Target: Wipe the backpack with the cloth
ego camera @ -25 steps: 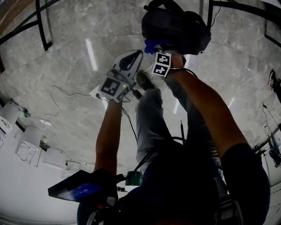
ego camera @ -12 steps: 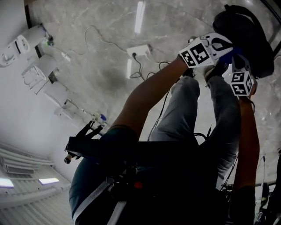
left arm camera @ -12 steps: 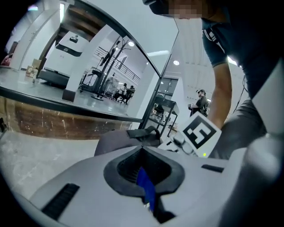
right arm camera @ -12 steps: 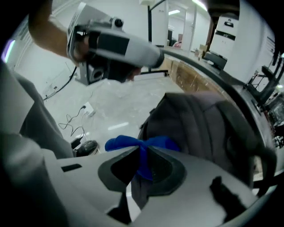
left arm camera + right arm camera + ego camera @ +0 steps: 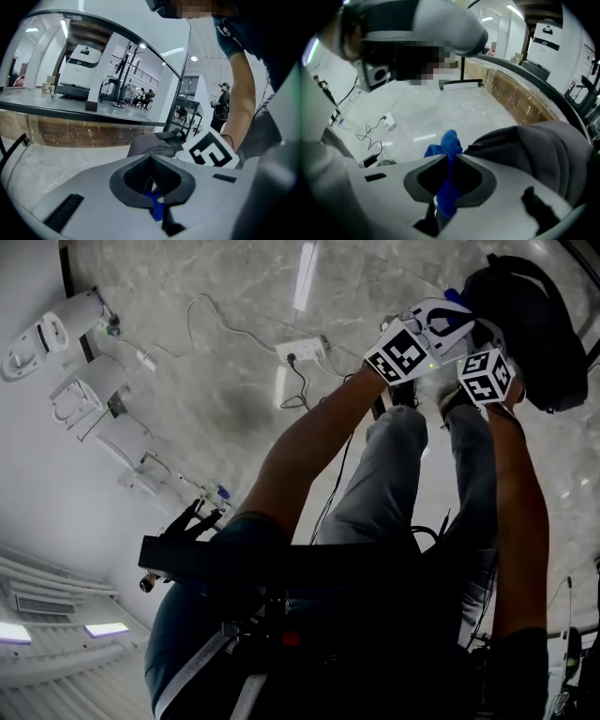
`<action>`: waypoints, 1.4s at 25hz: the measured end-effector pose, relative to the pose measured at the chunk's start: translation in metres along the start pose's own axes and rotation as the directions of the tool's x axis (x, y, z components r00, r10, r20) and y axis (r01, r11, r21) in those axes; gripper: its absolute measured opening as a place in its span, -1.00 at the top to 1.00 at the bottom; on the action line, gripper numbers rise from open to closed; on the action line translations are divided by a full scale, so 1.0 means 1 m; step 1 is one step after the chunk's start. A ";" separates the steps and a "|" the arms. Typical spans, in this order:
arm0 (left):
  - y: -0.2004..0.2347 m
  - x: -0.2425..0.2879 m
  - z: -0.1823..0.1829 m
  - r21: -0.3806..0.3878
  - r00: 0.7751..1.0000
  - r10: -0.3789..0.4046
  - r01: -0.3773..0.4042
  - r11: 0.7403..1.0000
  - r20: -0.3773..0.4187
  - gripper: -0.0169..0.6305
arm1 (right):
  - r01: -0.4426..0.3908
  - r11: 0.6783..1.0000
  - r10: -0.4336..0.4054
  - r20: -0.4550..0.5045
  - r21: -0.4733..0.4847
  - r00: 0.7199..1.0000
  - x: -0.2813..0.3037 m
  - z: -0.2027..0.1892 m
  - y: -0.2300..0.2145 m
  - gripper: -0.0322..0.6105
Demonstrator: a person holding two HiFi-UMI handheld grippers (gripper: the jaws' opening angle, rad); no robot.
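Jaws of the right gripper are closed on the blue cloth. A bunch of cloth projects past the tips, so that fabric rather than the jaw faces meets the work surface. Jaws of the left gripper also stand together, with a small blue fold pinched between them. This appears to be the same cloth, and a two-point hold would keep it stretched rather than balled.

The backpack lies on the floor, near the floor's edge where a curved wood-faced wall base runs. Both grippers sit side by side at the near side of the backpack. The projecting cloth is just beside the backpack fabric; contact cannot be confirmed. Judgement: the cloth is positioned for a wiping stroke.
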State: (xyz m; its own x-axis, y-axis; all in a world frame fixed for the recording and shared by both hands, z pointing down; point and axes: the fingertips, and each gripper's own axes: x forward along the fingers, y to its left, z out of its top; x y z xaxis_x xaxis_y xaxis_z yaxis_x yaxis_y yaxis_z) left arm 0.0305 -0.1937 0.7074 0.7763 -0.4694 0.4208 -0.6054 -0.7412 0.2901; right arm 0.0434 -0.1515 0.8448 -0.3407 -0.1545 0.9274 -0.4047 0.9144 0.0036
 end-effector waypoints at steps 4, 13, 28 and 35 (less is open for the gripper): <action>0.012 -0.018 -0.002 -0.021 1.000 0.003 -0.003 1.000 -0.005 0.97 | 0.017 0.998 -0.019 -0.039 -0.067 0.999 -0.032 -0.032 0.011 0.73; 0.000 -0.011 -0.001 -0.035 1.000 -0.023 0.023 0.999 0.008 0.97 | 0.224 0.974 -0.225 0.024 0.012 0.974 -0.116 -0.056 -0.059 0.73; 0.006 -0.021 0.000 -0.076 1.000 -0.004 0.006 0.997 0.024 0.97 | 0.158 0.985 -0.165 -0.111 -0.063 0.980 -0.082 -0.098 -0.038 0.74; -0.003 -0.007 0.002 -0.054 0.999 -0.022 0.024 0.998 0.027 0.97 | 0.316 0.948 -0.312 0.093 -0.030 0.946 -0.170 -0.040 -0.083 0.74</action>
State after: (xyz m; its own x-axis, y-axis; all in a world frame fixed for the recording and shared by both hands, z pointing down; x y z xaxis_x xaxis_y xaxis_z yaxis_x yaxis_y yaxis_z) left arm 0.0274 -0.1891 0.7014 0.7940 -0.4653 0.3912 -0.5954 -0.7251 0.3461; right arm 0.1693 -0.1860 0.7015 -0.2747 -0.4660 0.8410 -0.4660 0.8296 0.3075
